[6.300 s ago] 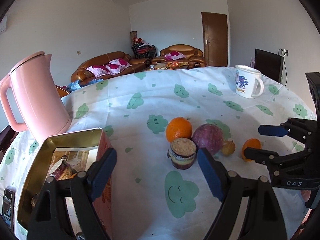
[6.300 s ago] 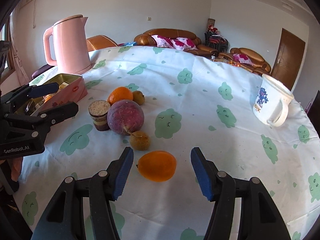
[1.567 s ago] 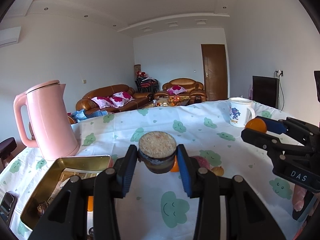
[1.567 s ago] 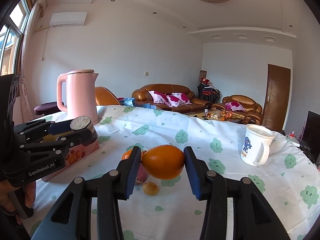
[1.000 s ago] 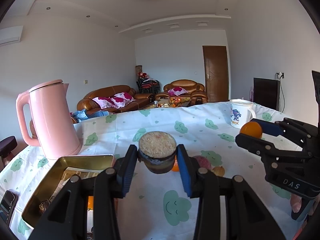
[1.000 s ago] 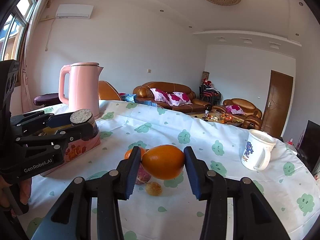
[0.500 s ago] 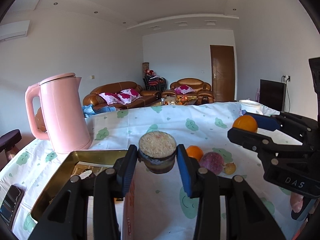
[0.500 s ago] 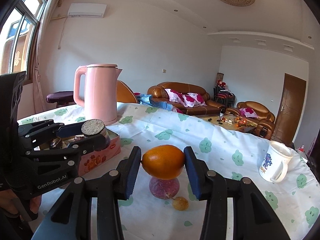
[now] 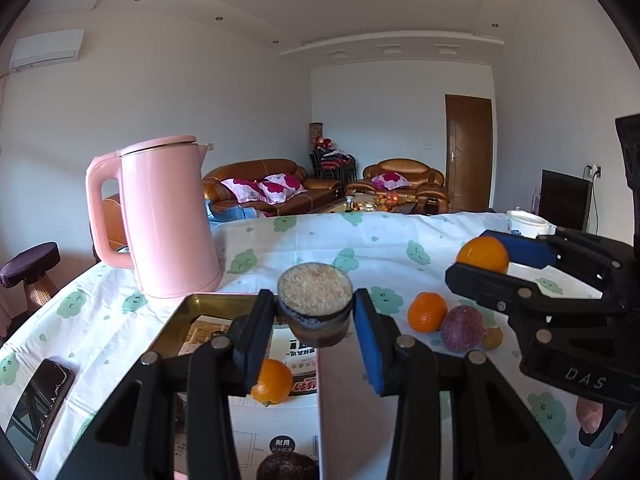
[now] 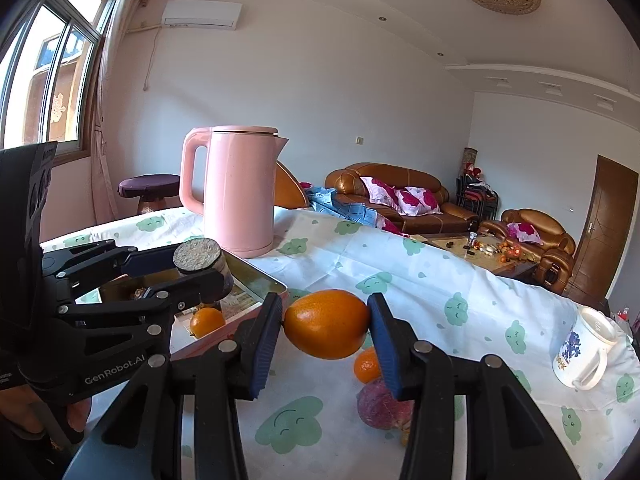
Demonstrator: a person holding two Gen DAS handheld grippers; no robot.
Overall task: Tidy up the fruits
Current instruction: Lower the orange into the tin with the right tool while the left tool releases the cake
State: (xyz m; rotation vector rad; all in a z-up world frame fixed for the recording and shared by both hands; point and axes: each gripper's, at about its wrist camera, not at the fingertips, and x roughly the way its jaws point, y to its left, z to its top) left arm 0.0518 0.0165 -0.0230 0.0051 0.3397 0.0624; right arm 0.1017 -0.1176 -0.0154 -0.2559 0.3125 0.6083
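Fruit headed for the tin (image 9: 176, 320)
L claw (image 9: 314, 316) grips the cup (image 9: 315, 304), R claw (image 10: 325, 330) grips an orange (image 10: 326, 328), both raised, prob. to drop in.

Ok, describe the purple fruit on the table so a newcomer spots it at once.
Start at the pink kettle on the cloud-print table, then go right past the open tin. Three fruits huddle there: the purple fruit is the middle one, biggest and dull purple, between an orange and a tiny yellowish fruit.

"DAS" on right tool (image 9: 482, 264); "GenRobot.AI" on left tool (image 10: 198, 266).
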